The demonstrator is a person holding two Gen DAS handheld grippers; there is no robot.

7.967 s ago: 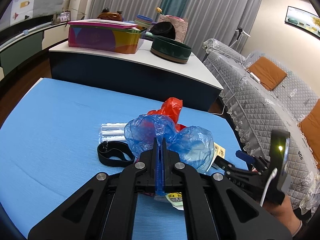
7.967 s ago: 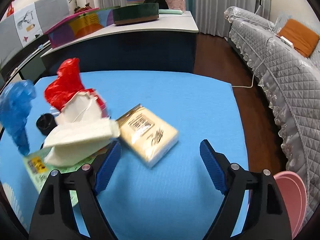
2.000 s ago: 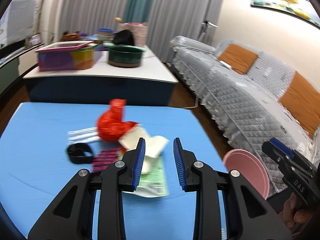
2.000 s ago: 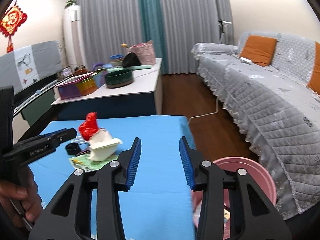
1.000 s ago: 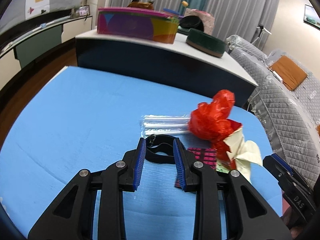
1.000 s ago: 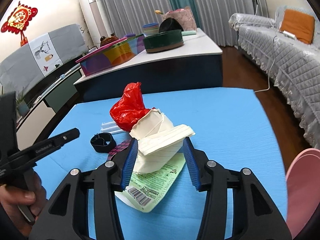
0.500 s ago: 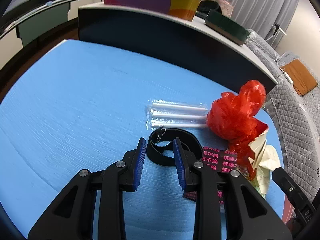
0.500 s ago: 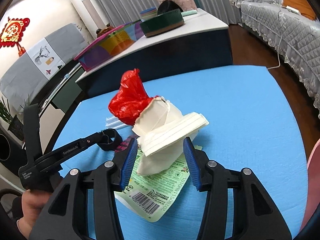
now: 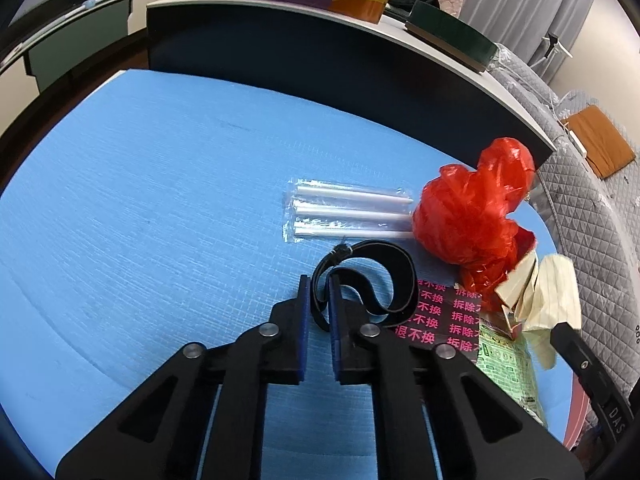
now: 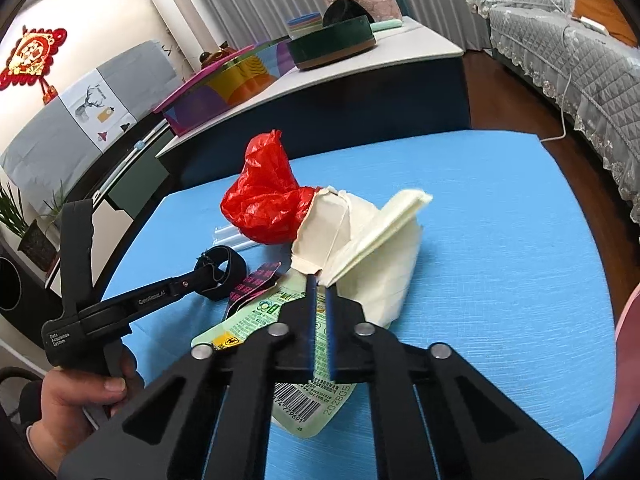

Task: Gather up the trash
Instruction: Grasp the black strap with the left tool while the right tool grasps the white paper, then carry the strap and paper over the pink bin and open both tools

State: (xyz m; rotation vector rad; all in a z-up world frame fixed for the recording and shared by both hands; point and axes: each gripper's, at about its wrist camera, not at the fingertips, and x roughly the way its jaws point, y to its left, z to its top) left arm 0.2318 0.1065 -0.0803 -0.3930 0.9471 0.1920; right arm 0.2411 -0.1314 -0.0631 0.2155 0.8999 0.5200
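Three wrapped straws [image 9: 348, 214] beside red bag [image 9: 472, 216].

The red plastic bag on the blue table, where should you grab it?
Grab the red plastic bag by the twisted peak that sticks up at its top, coming from above. That part is thin and free, while its lower side is tucked against the cream paper.

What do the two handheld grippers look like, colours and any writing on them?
Both are matte black plastic with silver pivot bolts and blue pads lining the fingers. The left gripper, seen from the side, has a pistol-style handle and small white lettering on its arm and base. The right gripper matches it.
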